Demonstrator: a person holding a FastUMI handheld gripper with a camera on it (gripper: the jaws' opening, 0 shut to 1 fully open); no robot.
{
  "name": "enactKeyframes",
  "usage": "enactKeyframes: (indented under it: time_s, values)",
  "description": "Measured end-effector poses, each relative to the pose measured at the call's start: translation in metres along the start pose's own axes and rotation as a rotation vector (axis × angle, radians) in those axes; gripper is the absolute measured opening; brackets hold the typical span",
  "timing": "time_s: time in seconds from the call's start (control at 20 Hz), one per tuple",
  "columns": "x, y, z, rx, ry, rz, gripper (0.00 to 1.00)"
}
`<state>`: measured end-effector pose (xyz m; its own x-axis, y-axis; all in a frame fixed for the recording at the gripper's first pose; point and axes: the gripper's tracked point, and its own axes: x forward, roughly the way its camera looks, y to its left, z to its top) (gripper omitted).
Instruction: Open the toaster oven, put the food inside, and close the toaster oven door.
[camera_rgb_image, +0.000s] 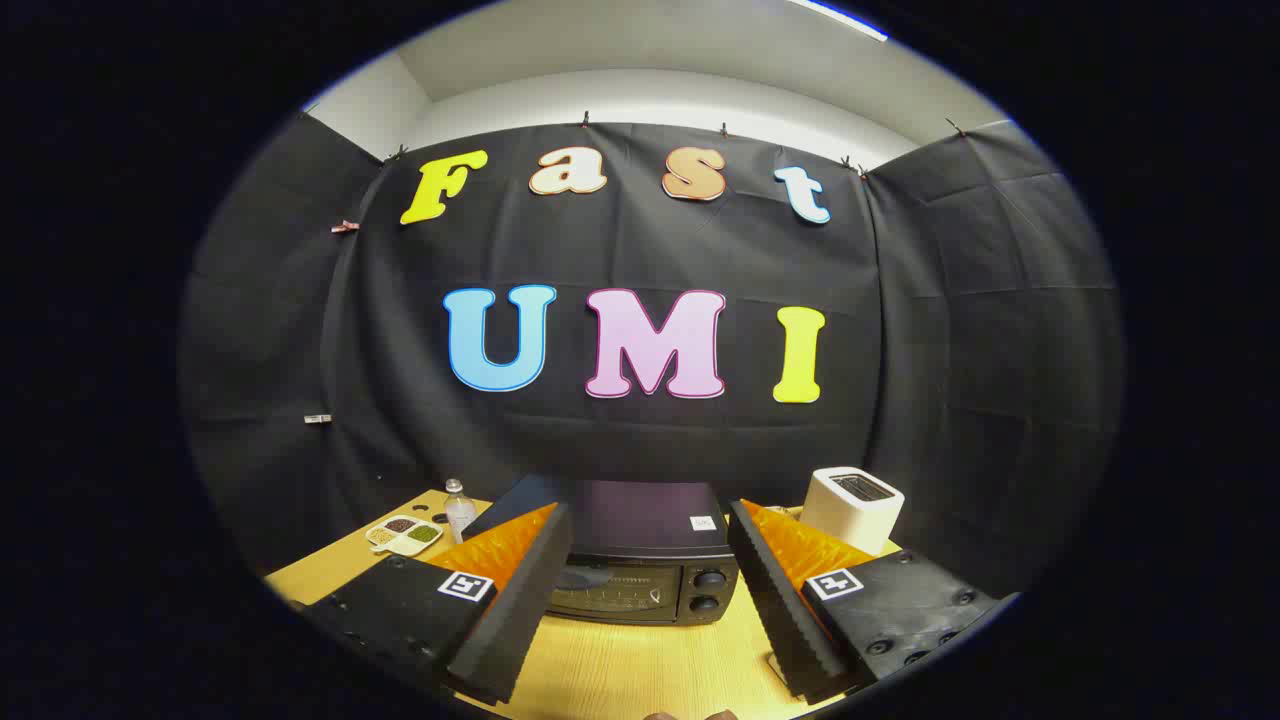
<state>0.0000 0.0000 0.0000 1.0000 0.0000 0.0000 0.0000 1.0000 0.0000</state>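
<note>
gripper view: the claw (645, 600) is spread wide and holds nothing. the toaster oven (640, 560) sits on the wooden surface (640, 670) just beyond its fingers, door shut. a risk, i judge: coming in level, the fingers could bump the knobs (708, 590) at the right, or slip off the door. a small white sticker (702, 522) on top is too small to read.
</note>
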Motion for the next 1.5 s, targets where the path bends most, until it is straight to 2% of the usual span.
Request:
enactKeyframes:
  time_s: [0.95, 1.5]
  values:
    - [0.0, 0.009, -0.007, -0.005, 0.012, 0.008, 0.97]
    - [0.01, 0.032, -0.033, -0.009, 0.066, 0.04, 0.97]
